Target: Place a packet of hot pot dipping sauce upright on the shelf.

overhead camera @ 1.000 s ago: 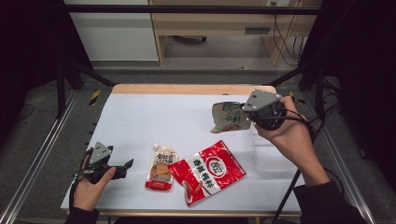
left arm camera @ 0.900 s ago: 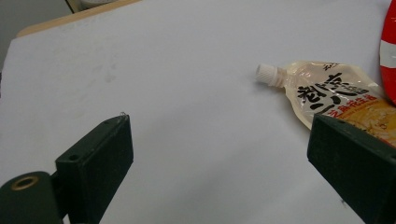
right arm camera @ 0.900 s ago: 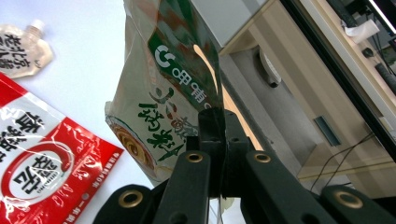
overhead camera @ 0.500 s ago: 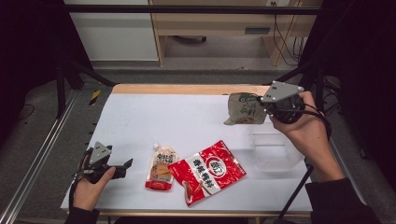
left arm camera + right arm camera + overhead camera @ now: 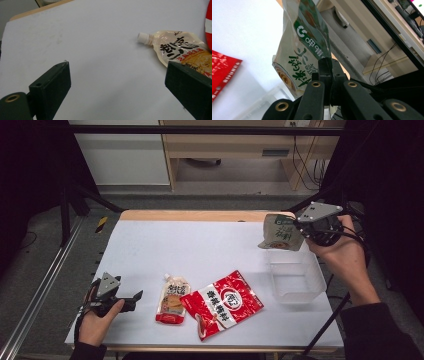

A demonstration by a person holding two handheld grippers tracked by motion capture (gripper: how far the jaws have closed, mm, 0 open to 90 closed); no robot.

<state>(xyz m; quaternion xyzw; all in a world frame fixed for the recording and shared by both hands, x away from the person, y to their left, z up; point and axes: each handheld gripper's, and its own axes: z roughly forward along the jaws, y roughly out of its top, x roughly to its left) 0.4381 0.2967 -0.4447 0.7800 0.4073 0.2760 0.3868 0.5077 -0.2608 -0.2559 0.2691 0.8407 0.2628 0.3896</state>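
Observation:
My right gripper (image 5: pixel 298 228) is shut on a green and beige food pouch (image 5: pixel 280 233), which hangs in the air above the far rim of a clear plastic tub (image 5: pixel 296 279). In the right gripper view the pouch (image 5: pixel 299 50) is pinched at its edge between the closed jaws of that gripper (image 5: pixel 328 65). My left gripper (image 5: pixel 136 296) rests open at the table's front left, holding nothing. Just right of it lies a spouted sauce pouch (image 5: pixel 172 298), seen also in the left gripper view (image 5: pixel 178 48). A red snack bag (image 5: pixel 225 302) lies beside the sauce pouch.
The white table top (image 5: pixel 200 245) has a wooden far edge. A metal rail (image 5: pixel 40 290) runs along the left side. Black stand legs (image 5: pixel 330 320) cross at the right near the tub. A cabinet and cables stand beyond the table.
My right gripper has carried the green pouch up off the table and to the right, to above the clear tub. The left gripper has stayed put.

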